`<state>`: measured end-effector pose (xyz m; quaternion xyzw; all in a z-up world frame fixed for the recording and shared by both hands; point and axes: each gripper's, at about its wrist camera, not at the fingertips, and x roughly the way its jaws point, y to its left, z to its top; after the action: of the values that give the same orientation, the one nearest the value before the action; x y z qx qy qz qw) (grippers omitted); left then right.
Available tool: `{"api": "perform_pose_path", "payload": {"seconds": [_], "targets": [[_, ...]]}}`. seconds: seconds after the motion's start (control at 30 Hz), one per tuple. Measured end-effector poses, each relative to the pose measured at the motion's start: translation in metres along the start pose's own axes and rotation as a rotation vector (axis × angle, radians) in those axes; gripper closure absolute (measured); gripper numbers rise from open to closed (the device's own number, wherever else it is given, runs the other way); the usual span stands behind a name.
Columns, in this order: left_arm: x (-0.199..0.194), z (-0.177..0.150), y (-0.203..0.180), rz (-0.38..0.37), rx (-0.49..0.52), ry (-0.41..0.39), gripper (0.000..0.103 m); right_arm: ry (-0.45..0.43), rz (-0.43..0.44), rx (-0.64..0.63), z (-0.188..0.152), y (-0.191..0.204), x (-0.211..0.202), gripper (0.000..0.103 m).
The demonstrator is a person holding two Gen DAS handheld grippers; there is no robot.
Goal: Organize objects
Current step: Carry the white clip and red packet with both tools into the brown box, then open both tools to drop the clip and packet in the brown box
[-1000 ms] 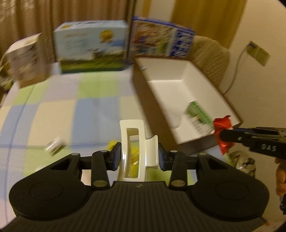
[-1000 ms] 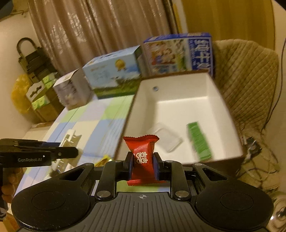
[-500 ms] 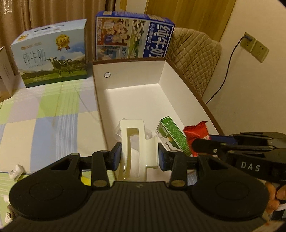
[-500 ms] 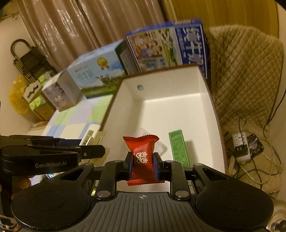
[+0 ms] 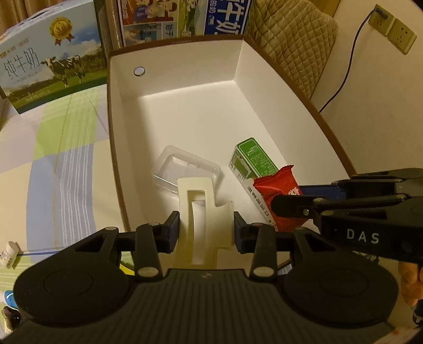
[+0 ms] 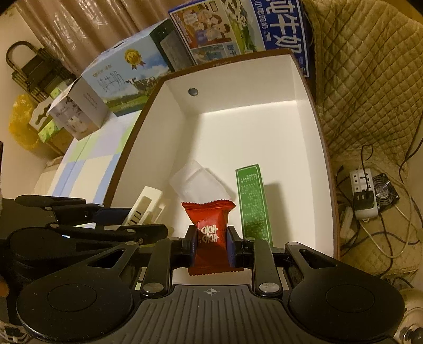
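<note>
My left gripper is shut on a cream plastic holder with a long slot, held over the near end of a white box with a brown rim. My right gripper is shut on a red candy packet, also above the box's near end, to the right of the left gripper. Inside the box lie a clear plastic case and a green carton. From the right wrist view the clear case and green carton sit just beyond the packet.
Two milk cartons stand behind the box on a checked tablecloth. A small white item lies at the cloth's left. A quilted chair, a power strip and cables are right of the box.
Both grippers have moved forward and down over the box, each still gripping its object. The box now fills both views, and the two grippers have come closer together.
</note>
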<state>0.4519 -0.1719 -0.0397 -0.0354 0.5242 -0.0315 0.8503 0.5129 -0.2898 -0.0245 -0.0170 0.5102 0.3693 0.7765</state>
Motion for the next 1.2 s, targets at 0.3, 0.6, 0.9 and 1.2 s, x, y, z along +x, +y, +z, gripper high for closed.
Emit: {"api": "perform_pose_path", "payload": {"seconds": [0.3, 0.6, 0.9, 1.2], "targets": [[0.005, 0.003, 0.001, 0.008, 0.015, 0.01, 0.057, 0.015, 0.01, 0.011, 0.001, -0.004, 0.004, 0.083], [0.0, 0.002, 0.004, 0.013, 0.005, -0.004, 0.053, 0.022, 0.008, -0.004, 0.002, 0.003, 0.006, 0.08], [-0.018, -0.004, 0.009, 0.013, -0.003, -0.049, 0.042, -0.046, -0.005, 0.01, -0.003, 0.006, -0.019, 0.057], [-0.047, -0.021, 0.005, 0.003, 0.007, -0.097, 0.032, -0.085, -0.034, 0.006, -0.021, 0.015, -0.045, 0.055]]}}
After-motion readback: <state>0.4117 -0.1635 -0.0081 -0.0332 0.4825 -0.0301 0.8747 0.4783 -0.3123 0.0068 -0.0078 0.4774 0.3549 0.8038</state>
